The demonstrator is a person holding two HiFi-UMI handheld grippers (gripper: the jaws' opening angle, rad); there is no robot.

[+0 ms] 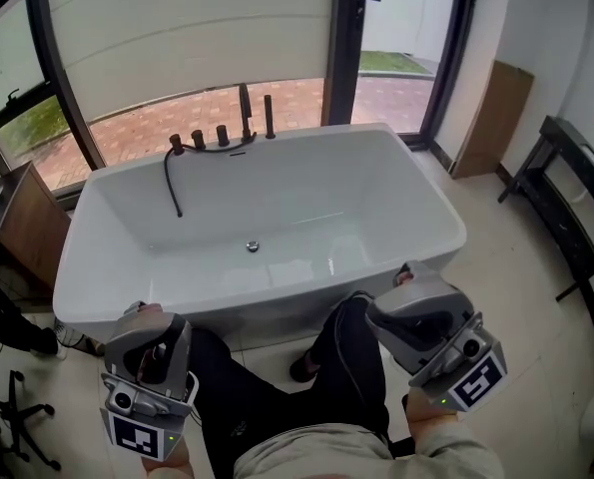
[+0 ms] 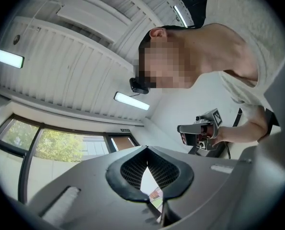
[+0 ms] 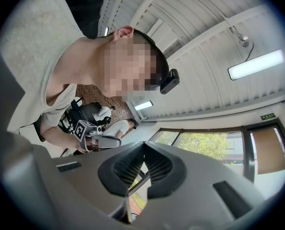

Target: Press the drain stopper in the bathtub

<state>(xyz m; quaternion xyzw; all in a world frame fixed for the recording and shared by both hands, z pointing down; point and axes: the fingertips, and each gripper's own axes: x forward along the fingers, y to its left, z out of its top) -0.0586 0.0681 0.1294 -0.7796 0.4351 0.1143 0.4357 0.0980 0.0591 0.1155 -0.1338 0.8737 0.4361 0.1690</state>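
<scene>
Small round chrome drain stopper (image 1: 253, 245) lies on the floor of the white rectangular bathtub (image 1: 416, 183), at 12 o'clock and well apart from both tools. Jaw tips of left tool (image 2: 147, 148) and right tool (image 3: 143, 143) meet, nothing held

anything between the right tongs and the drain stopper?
Head view: only the near bathtub rim and the bare white tub floor lie between the right tongs and the drain stopper.
</scene>
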